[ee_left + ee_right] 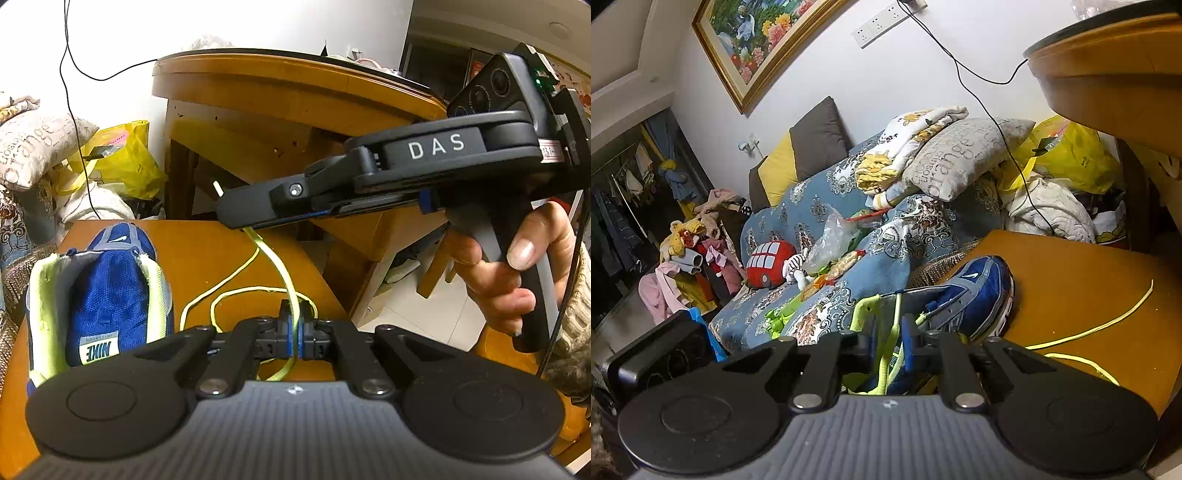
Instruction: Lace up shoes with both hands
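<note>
The blue shoe (107, 295) sits on the left part of the orange table (207, 251), heel towards the left wrist camera, its tongue label facing up and its lime collar edges spread to either side. A yellow-green lace (275, 266) lies in loose loops on the table just right of the shoe, well clear of its eyelets in this view.

The left tool (295, 317) is low over the table with its fingers together, clamped on the lace: the strand passes up between the pads and hangs out behind them towards the camera. From there the lace rises to the right tool (236, 218), which reaches in from the right, turned on its side, above and beyond the left one. Its fingers are pinched on the lace near the end, and the white tip (218, 188) sticks out past them. A hand (513, 266) in a knitted cuff grips that tool's handle.

In the right wrist view, the right tool (888, 339) has a lime strand (884, 354) running between its fingers, which stand narrowly apart around it. The shoe (967, 295) lies just beyond, toe pointing away to the right, near the table's left edge beside a blue patterned sofa (820, 206). More lace (1108, 321) trails across the table (1071, 273) to the right.
</note>
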Demonstrator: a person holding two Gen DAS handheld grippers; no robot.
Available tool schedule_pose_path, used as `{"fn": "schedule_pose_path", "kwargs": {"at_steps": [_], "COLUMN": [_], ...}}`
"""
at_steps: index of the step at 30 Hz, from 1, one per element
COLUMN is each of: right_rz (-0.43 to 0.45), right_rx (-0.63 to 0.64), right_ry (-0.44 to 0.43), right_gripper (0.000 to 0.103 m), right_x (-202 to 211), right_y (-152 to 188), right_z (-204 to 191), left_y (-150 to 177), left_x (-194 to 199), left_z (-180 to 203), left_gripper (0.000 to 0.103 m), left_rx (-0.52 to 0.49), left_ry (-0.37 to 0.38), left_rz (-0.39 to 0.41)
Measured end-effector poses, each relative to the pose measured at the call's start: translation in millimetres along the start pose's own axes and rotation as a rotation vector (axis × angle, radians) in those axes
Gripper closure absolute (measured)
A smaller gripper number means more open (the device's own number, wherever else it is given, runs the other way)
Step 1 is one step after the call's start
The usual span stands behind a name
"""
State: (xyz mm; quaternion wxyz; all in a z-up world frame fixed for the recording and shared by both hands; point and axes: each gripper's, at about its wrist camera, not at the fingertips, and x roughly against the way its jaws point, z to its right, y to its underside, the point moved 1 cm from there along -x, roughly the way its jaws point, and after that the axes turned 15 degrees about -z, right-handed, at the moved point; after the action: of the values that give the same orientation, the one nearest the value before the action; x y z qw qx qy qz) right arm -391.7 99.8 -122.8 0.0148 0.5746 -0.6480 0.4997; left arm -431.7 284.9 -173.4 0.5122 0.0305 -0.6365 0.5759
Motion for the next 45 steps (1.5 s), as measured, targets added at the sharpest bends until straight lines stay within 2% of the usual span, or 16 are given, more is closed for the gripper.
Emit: {"fn": "schedule_pose_path", "kwargs": {"at_steps": [7, 8, 11, 16, 18, 20, 25, 30, 33, 35, 38, 41, 45], "right_rz": [-0.017, -0.014, 0.003, 0.06, 0.097, 0.138, 0.232, 0.266, 0.239, 0.201, 0.128, 0.064, 0.024], "right_rx": [0.0, 0.003, 0.02, 0.048, 0.067, 0.09, 0.198, 0.361, 0.398, 0.399, 0.361, 0.316, 0.308], "right_ry": [0.008, 0.011, 0.023, 0.067, 0.117, 0.174, 0.37, 0.525, 0.543, 0.538, 0.557, 0.576, 0.605], "right_gripper": [0.089, 0.1, 0.1, 0.1, 0.1, 0.1, 0.1, 0.1, 0.1, 0.1, 0.1, 0.1, 0.1], "right_x": [-7.3, -7.7, -8.0, -2.1, 2.3, 6.7, 8.5, -12.2, -27.3, -36.3, -51.3, -65.0, -77.2], "right_y": [4.1, 4.5, 5.4, 5.0, 4.2, 3.7, 4.6, 8.0, 8.0, 6.6, 2.9, -0.2, -0.7], "right_z": [0.2, -0.2, -2.0, -3.4, -3.5, -3.2, -6.4, -11.1, -8.5, -4.0, 5.9, 14.8, 18.6], "left_y": [2.6, 2.9, 2.8, -0.1, -1.8, -4.4, -18.1, -35.7, -44.7, -49.8, -55.8, -59.4, -63.5], "left_x": [2.4, 2.8, 4.2, 12.9, 22.8, 34.5, 53.5, 39.8, 22.6, 11.7, 1.1, -5.5, -10.4], "left_z": [3.4, 3.7, 0.6, -13.6, -17.6, -20.8, -29.8, -37.7, -44.3, -47.3, -48.5, -49.4, -43.9], "left_gripper": [0.099, 0.099, 0.098, 0.095, 0.064, 0.055, 0.055, 0.057, 0.062, 0.063, 0.063, 0.063, 0.063], "left_rx": [0.002, 0.006, 0.037, 0.118, 0.138, 0.154, 0.179, 0.237, 0.285, 0.298, 0.297, 0.286, 0.239], "left_ry": [-0.004, -0.005, -0.006, 0.036, 0.029, 0.008, -0.029, -0.114, -0.126, -0.153, -0.217, -0.252, -0.297], "left_rz": [-0.005, -0.007, -0.006, -0.013, 0.004, 0.034, 0.067, 0.013, -0.055, -0.084, -0.113, -0.142, -0.171]}}
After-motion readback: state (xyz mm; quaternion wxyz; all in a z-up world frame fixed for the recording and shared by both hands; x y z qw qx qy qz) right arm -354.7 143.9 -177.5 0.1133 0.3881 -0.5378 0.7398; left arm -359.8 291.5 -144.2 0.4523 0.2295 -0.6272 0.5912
